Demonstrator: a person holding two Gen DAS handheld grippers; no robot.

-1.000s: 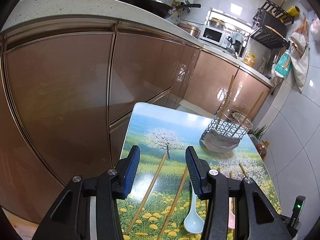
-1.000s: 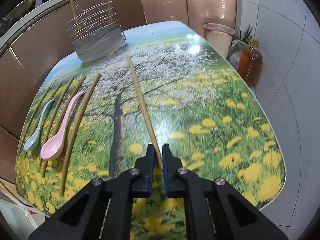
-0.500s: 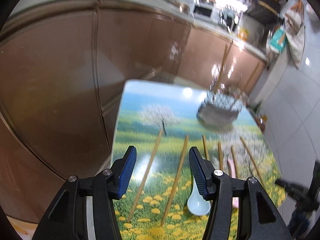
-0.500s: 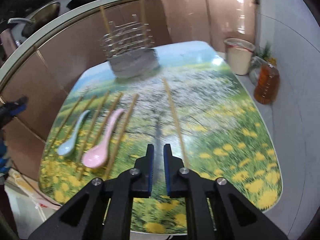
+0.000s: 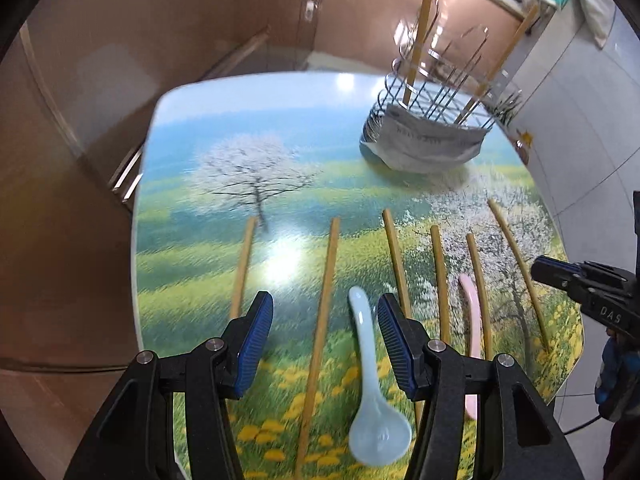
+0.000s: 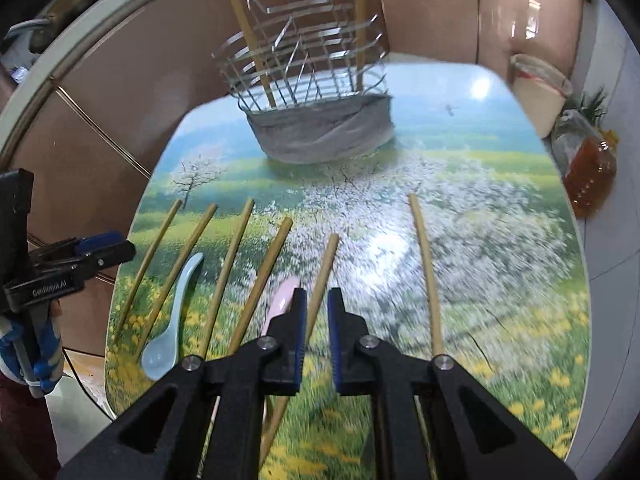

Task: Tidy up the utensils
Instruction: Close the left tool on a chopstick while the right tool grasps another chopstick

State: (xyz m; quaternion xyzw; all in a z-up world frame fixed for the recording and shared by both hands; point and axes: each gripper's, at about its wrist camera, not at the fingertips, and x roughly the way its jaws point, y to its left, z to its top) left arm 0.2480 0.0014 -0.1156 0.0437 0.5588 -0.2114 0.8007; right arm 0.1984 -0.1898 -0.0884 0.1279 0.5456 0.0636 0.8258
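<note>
Several wooden chopsticks [image 5: 324, 316] lie side by side on the flower-print table [image 5: 192, 264]. A pale blue spoon [image 5: 372, 400] and a pink spoon [image 5: 472, 320] lie among them. My left gripper [image 5: 325, 336] is open above a chopstick and the blue spoon's handle. My right gripper [image 6: 317, 320] is nearly closed and empty, over a chopstick [image 6: 320, 292] beside the pink spoon [image 6: 282, 300]. A wire utensil basket [image 6: 308, 92] with two chopsticks stands at the far end, also in the left wrist view [image 5: 432, 120].
Brown cabinet fronts [image 5: 120, 80] run along the table's left and far sides. A white bin [image 6: 540, 88] and an oil bottle [image 6: 592, 172] stand on the floor at the right. One chopstick [image 6: 428, 272] lies apart on the right.
Both grippers tilted down and moved in over the row of utensils. The right gripper shifted left off the lone chopstick, which stays on the table.
</note>
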